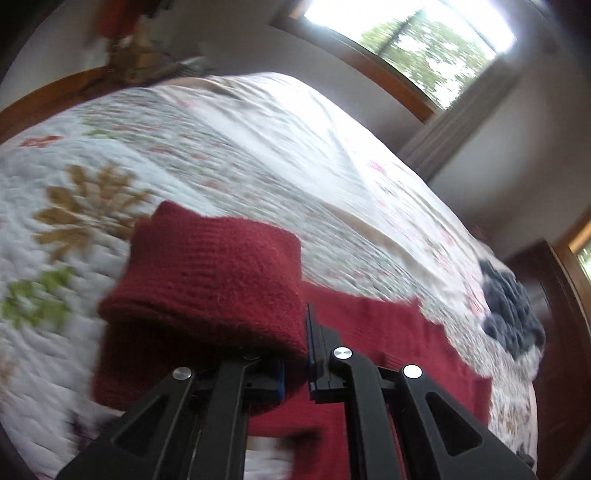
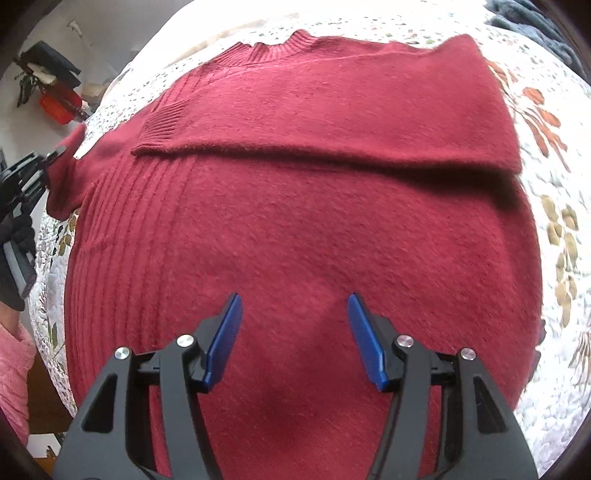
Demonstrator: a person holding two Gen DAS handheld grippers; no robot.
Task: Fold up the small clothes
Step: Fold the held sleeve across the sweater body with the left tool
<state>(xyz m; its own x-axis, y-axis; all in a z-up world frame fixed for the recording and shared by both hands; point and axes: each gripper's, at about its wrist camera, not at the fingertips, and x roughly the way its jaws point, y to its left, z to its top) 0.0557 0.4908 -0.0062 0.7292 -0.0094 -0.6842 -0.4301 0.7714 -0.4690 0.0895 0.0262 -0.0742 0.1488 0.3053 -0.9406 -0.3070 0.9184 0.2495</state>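
A dark red knitted sweater [image 2: 295, 221] lies spread on a bed under a white quilt [image 2: 554, 184] printed with leaves and flowers. At the far left of the right wrist view, a black-gloved hand [image 2: 14, 236] holds the left gripper [image 2: 55, 153], its jaws pinched on the end of one sleeve [image 2: 64, 173], which is lifted off the quilt. Below that hand, a pink knitted cuff [image 2: 14, 369] shows at the frame's edge. Across the middle, the other sleeve [image 2: 332, 110] is folded over the chest, its ribbed cuff lying towards the left. The ribbed collar is at the far edge. The right gripper [image 2: 294, 332] hovers over the lower body of the sweater, its blue pads [image 2: 225, 339] spread wide with nothing between them; I cannot tell if the tips touch the knit.

Only the left wrist view shows the grip up close: the left gripper [image 1: 295, 354] is clamped on the sleeve [image 1: 207, 273], which bulges up over the left finger, and the fabric is blurred. It alone also shows the room: a wooden footboard at the left, a wood-framed window [image 1: 413, 40] with trees outside, a grey curtain, and a heap of dark blue-grey clothing [image 1: 513, 306] near the right edge of the bed. Only a corner of that heap [image 2: 532, 22] shows in the right wrist view.

No brand, label or writing is readable anywhere.
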